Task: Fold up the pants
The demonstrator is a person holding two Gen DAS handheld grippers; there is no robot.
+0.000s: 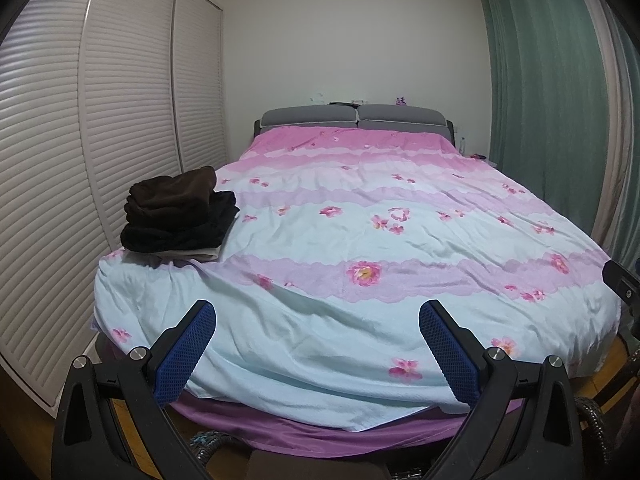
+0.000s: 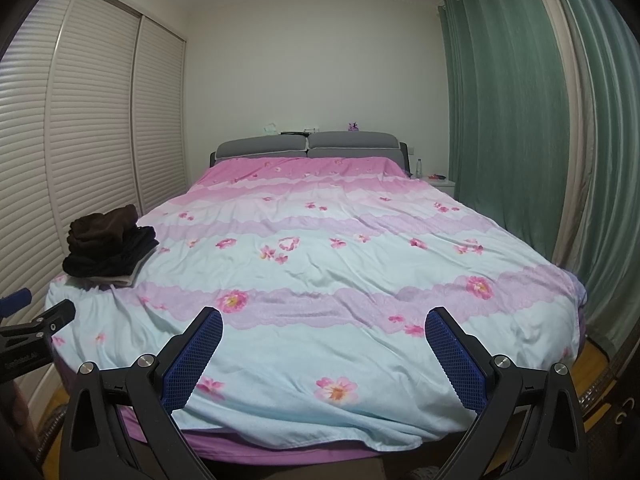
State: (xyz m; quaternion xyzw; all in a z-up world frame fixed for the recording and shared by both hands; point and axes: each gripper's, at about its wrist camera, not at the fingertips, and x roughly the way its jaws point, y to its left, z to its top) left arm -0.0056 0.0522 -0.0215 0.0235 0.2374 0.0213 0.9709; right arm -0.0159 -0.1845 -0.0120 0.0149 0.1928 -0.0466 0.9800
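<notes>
**Operator:** Both pairs of fingers are spread wide with nothing between them. I've got the left gripper [image 1: 318,344] and the right gripper [image 2: 324,350] hanging side by side off the foot of the bed [image 1: 360,368], clear of the cover.

**Colleague:** Where are the pants?

**Operator:** In a stack [image 1: 178,212] at the near left corner of the bed, by the wardrobe [image 1: 60,160]: a brown piece on top, black under it, something pale at the bottom. All look folded, though I can't tell which pieces are pants.

**Colleague:** Anything left to fold?

**Operator:** I see nothing loose on the cover. I'd judge the folding either finished or waiting on a fresh pair from out of view.
</notes>
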